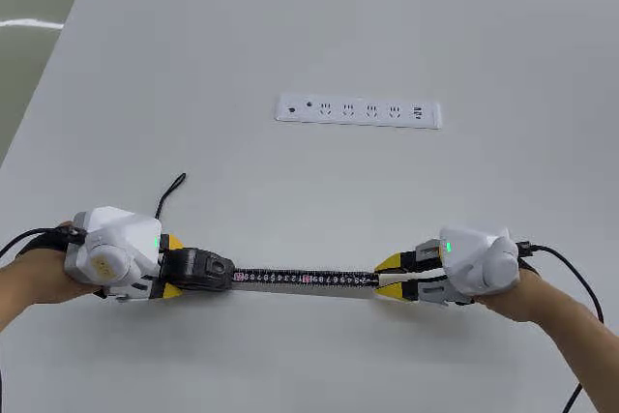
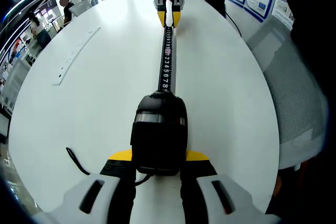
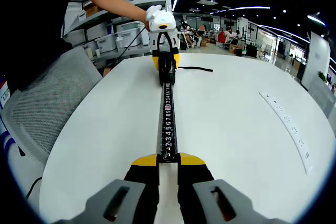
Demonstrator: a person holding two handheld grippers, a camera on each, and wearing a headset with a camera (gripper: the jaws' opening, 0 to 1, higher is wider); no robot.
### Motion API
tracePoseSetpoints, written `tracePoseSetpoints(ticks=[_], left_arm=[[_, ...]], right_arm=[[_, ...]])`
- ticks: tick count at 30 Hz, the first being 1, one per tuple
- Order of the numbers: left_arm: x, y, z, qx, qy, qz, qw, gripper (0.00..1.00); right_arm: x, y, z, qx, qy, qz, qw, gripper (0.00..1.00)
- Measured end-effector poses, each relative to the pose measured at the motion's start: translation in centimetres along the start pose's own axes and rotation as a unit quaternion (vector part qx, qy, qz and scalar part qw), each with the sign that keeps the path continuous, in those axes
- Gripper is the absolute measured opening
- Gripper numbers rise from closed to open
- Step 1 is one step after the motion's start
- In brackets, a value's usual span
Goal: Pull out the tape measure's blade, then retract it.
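A black tape measure case (image 1: 200, 269) lies low over the white table (image 1: 319, 36), and my left gripper (image 1: 172, 266) is shut on it (image 2: 159, 132). Its dark blade (image 1: 302, 279) with white numerals runs out to the right, straight and close to the tabletop. My right gripper (image 1: 389, 276) is shut on the blade's end (image 3: 168, 157). In the left gripper view the blade (image 2: 166, 56) stretches away to the right gripper (image 2: 168, 18). In the right gripper view the blade (image 3: 167, 114) leads back to the case (image 3: 166, 69) in the left gripper (image 3: 164, 56).
A white power strip (image 1: 359, 110) lies flat on the table beyond the blade. A thin black cord (image 1: 170, 191) trails behind the left gripper. A grey mesh chair (image 3: 47, 108) stands by the table's edge. Shelving and people are in the distance.
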State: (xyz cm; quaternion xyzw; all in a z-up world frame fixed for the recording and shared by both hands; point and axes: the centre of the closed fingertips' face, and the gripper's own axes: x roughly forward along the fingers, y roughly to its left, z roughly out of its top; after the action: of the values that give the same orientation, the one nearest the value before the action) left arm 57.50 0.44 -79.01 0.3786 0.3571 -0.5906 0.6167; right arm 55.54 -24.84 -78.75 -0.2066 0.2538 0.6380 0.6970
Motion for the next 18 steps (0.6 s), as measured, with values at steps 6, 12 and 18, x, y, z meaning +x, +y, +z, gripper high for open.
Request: tracePoseSetpoints(ticks=[6, 12, 18], left_arm=[[-0.01, 0.01, 0.06, -0.001, 0.000, 0.000, 1.0000, 0.28], [0.02, 0.07, 0.04, -0.002, 0.001, 0.000, 1.0000, 0.28], [0.04, 0.07, 0.01, -0.002, 0.001, 0.000, 1.0000, 0.28]], right_arm=[[-0.26, -0.09, -0.16, 0.001, 0.001, -0.001, 1.0000, 0.11], [-0.51, -0.19, -0.36, 0.001, 0.002, -0.002, 1.0000, 0.11], [-0.81, -0.14, -0.44, 0.003, 0.003, -0.004, 1.0000, 0.11]])
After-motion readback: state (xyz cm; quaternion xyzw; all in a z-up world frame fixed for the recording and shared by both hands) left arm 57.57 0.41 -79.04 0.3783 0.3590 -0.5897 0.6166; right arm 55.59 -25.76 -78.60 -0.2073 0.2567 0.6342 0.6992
